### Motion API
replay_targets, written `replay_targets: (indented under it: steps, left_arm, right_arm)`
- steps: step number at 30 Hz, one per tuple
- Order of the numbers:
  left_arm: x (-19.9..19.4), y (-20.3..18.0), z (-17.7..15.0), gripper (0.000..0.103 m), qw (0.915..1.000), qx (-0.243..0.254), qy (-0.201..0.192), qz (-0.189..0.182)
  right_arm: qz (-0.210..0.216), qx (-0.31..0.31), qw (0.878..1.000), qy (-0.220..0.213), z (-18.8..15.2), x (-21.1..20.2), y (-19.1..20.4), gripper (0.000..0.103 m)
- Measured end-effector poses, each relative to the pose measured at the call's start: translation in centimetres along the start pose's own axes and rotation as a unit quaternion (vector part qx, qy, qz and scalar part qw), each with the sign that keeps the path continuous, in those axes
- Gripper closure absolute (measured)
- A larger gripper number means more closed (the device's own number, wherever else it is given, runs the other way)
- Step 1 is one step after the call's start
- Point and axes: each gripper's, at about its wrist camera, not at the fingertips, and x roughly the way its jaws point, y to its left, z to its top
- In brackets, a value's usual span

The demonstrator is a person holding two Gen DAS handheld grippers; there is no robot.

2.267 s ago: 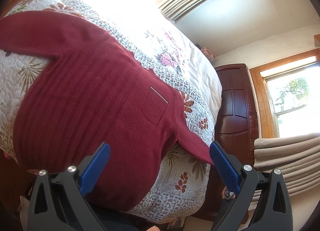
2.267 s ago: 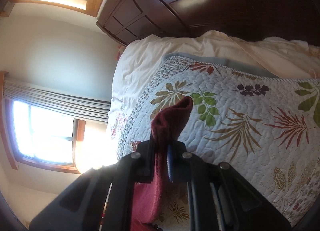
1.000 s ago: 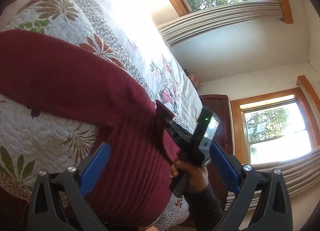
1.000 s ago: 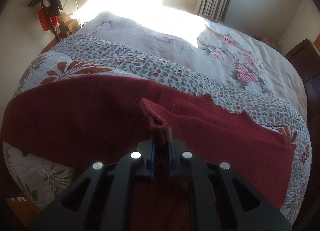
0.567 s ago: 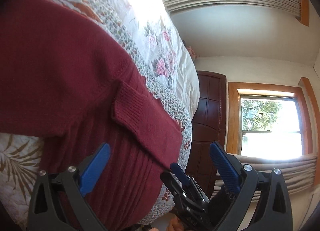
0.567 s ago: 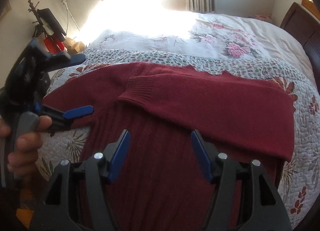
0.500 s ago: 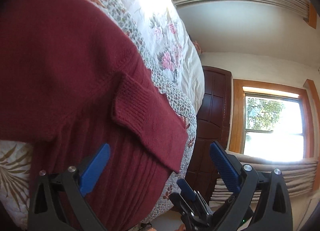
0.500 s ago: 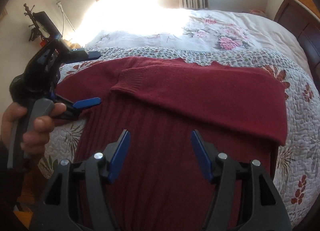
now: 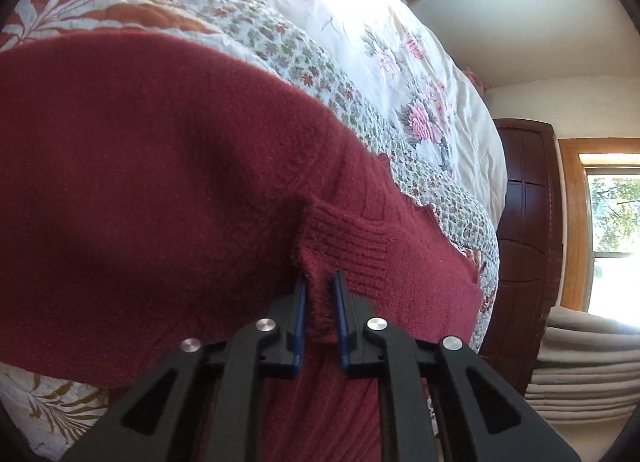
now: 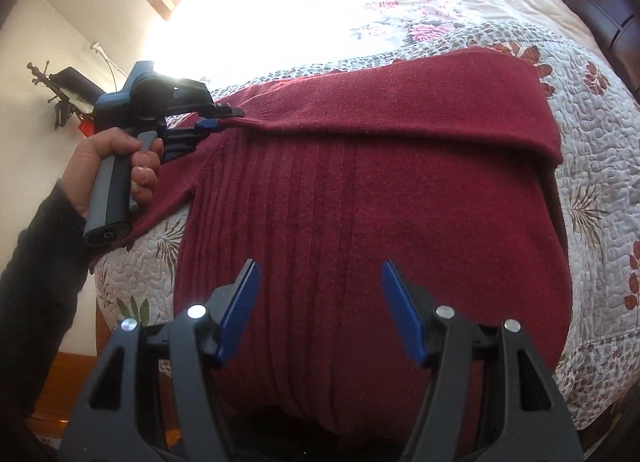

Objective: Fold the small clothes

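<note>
The right gripper (image 10: 318, 294) hung wide apart over the one red sweater (image 10: 360, 201), which lay on the quilt (image 10: 592, 149). Farther left, a hand (image 10: 116, 157) held the left gripper (image 9: 320, 294), pinched on the ribbed cuff (image 9: 348, 246) of one folded sleeve. Two windows showed beyond.

Dark red sweater (image 10: 360, 189) spread flat on a leaf-patterned quilt (image 10: 592, 165), one sleeve (image 10: 400, 109) folded across the chest. Right gripper (image 10: 320, 306) hovering over the lower ribbed part, blue fingers (image 10: 240, 302) wide apart. At the left, a hand (image 10: 116, 165) holding the left gripper (image 10: 218, 117), pinched on the sleeve cuff.
</note>
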Motion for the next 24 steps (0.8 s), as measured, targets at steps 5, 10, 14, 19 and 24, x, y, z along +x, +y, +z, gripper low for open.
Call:
replay_targets:
  steps: [5, 10, 14, 19, 24]
  left_arm:
    - [-3.5, -3.1, -0.3, 0.097, 0.9948, 0.087, -0.052, -0.011]
    - [-7.3, -2.3, -0.5, 0.097, 0.9886, 0.111, -0.099, -0.024]
    - [-6.1, 1.5, -0.1, 0.097, 0.9941, 0.077, -0.075, -0.010]
    - [-2.6, 4.1, -0.3, 0.094, 0.9983, 0.043, -0.035, 0.017]
    - [-7.2, 4.0, -2.1, 0.061, 0.9929, 0.009, -0.116, 0.026]
  right_arm:
    - [0.000, 0.012, 1.000, 0.006, -0.6, 0.1, -0.4, 0.040]
    - [0.000, 0.015, 1.000, 0.008, -1.0, -0.2, -0.4, 0.040]
    - [0.004, 0.014, 1.000, 0.015, -1.1, 0.1, -0.4, 0.040]
    - [0.005, 0.008, 1.000, 0.023, -1.4, 0.3, 0.0, 0.040]
    - [0.008, 0.012, 1.000, 0.018, -1.7, -0.3, 0.0, 0.039]
